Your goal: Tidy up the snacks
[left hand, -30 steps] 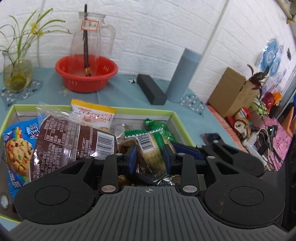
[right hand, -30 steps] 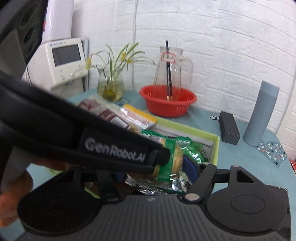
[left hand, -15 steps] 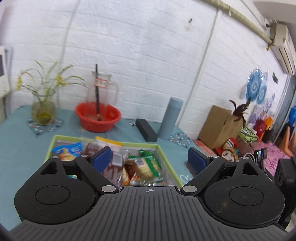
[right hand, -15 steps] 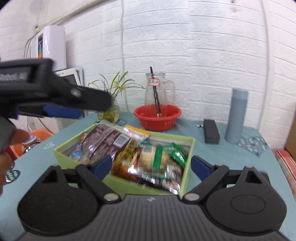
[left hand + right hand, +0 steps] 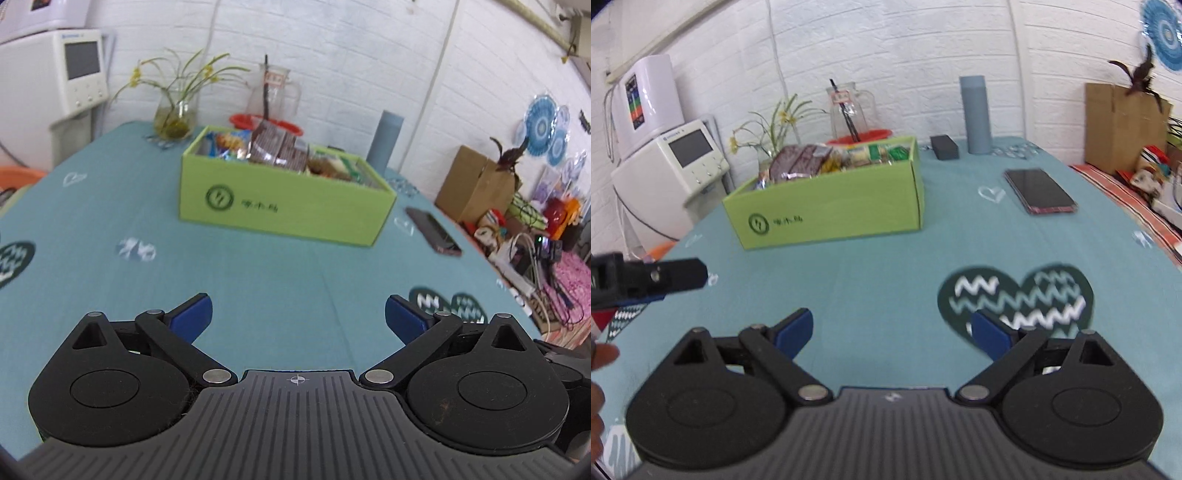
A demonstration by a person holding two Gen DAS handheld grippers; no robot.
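From the left wrist view, the left tongs [image 5: 298, 317] stand wide apart over bare teal table [image 5: 258, 280], nothing between the blue pads [image 5: 194, 314]; those jaws have just been opening further, and they grip nothing. Well ahead sits the green box [image 5: 284, 205], logo side facing us, packed with snacks [image 5: 275, 151]: brown packets in the middle, a blue biscuit bag to their left, green wrappers to the right. Behind the box a red basket [image 5: 240, 120] peeks out with a glass jug [image 5: 273, 92] in it, a vase of flowers [image 5: 173, 118] to its left, a grey-blue cylinder [image 5: 386, 138] to its right. A dark phone [image 5: 434, 236] lies flat just right of the box. Over to the right wrist view: the right tongs [image 5: 892, 330] are also spread wide and empty, hovering over the cloth beside a dark heart print [image 5: 1015, 295]. The same green box [image 5: 827, 206] sits ahead to the left, snacks [image 5: 831, 157] heaped to its rim. The phone [image 5: 1039, 192] lies to its right, apart from it, with a small black box [image 5: 943, 147] and the cylinder [image 5: 975, 114] farther back. At the left edge one finger of the left tongs [image 5: 670, 278] pokes in, a fingertip below it.
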